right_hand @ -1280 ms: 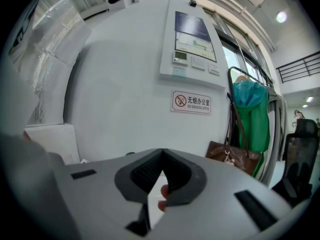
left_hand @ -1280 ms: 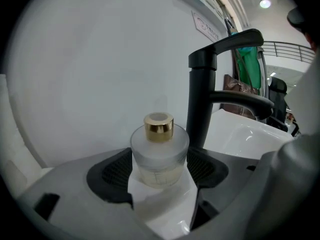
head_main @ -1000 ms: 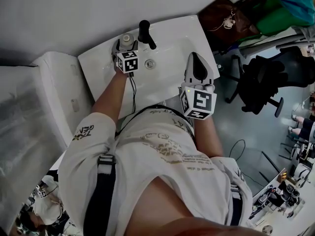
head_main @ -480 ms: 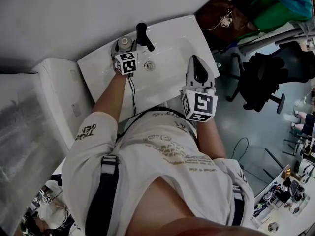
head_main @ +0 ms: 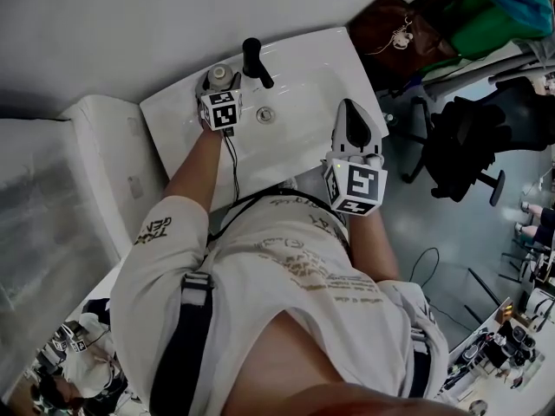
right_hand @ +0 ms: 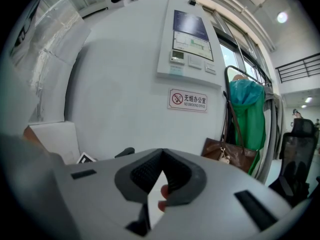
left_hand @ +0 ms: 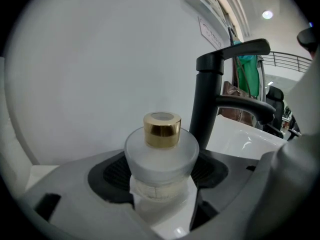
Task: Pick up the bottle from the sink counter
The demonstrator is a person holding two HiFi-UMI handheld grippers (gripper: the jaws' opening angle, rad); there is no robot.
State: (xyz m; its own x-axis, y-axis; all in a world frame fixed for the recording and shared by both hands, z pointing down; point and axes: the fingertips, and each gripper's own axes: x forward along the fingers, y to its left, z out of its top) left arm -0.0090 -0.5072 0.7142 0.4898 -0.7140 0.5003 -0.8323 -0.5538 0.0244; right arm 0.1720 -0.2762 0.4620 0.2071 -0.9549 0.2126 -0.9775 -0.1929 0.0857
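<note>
A frosted glass bottle (left_hand: 161, 151) with a gold cap (left_hand: 162, 129) stands upright between the jaws of my left gripper (left_hand: 161, 176), which is shut on its body. In the head view the bottle (head_main: 220, 74) is at the back left corner of the white sink counter (head_main: 173, 115), just left of the black faucet (head_main: 254, 59), with the left gripper (head_main: 217, 87) on it. Whether it rests on the counter cannot be told. My right gripper (head_main: 348, 107) hovers over the sink's right front edge. Its jaws meet at the tips (right_hand: 161, 156), with nothing held.
The black faucet (left_hand: 215, 94) rises close to the bottle's right. The basin holds a round drain (head_main: 266, 115). A white box-like unit (head_main: 104, 172) adjoins the sink's left side. A brown bag (head_main: 395, 24) and a black office chair (head_main: 468, 146) stand to the right.
Little has changed. The left gripper stays on the bottle beside the faucet. The right gripper has drifted slightly to the right over the sink's edge.
</note>
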